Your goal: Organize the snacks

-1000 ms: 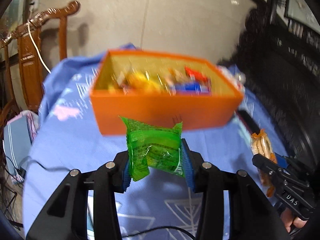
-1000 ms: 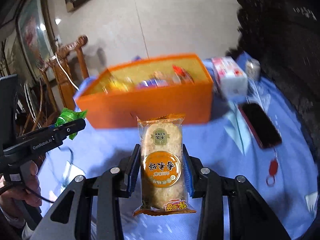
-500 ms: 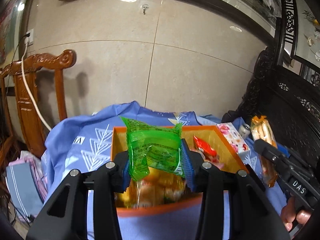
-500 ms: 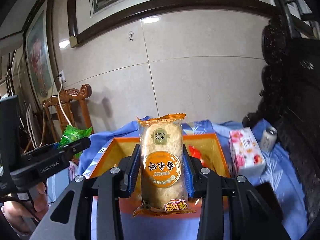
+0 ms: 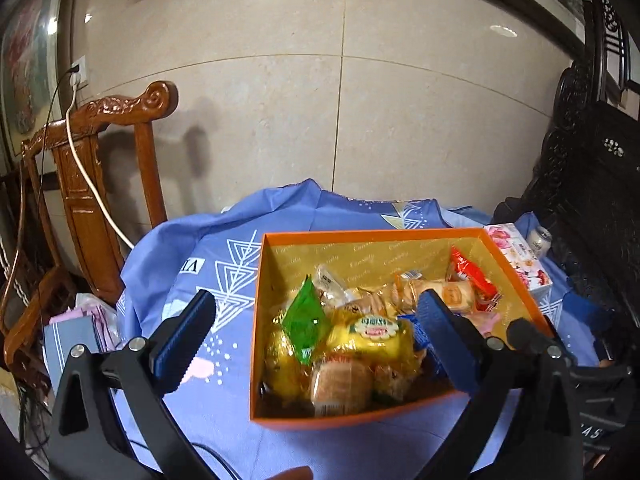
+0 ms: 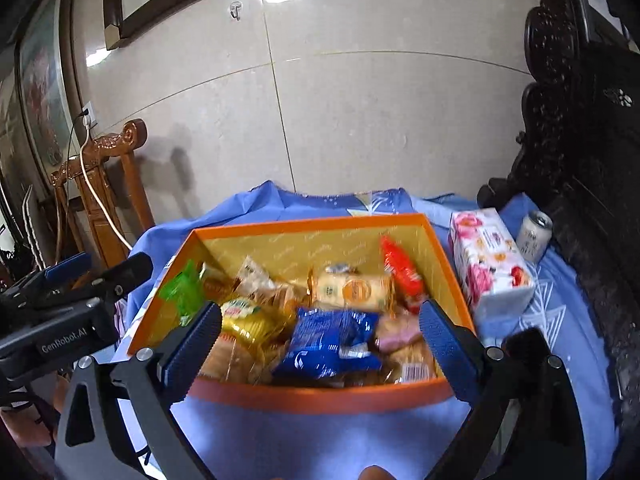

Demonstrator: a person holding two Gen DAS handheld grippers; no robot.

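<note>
Both tools, left tool (image 5: pixel 316 334) and right tool (image 6: pixel 318 338), have just sprung wide and hold nothing, green packet (image 5: pixel 305 322) and rice cracker pack (image 6: pixel 352 290) now in orange box (image 6: pixel 320 398); no loose snacks visible on surface (image 5: pixel 224 412).

The box (image 5: pixel 280 368) is showing orange outside and gold inside. In it, a green packet (image 5: pixel 306 322), a yellow packet (image 5: pixel 374 338), a red packet (image 5: pixel 472 278) and a blue packet (image 6: pixel 332 340) are lying. The cloth (image 5: pixel 208 264) is looking blue with white triangles. The tissue box (image 6: pixel 486 260) is showing pink flowers on white. The chair (image 5: pixel 86 176) is glowing brown.
</note>
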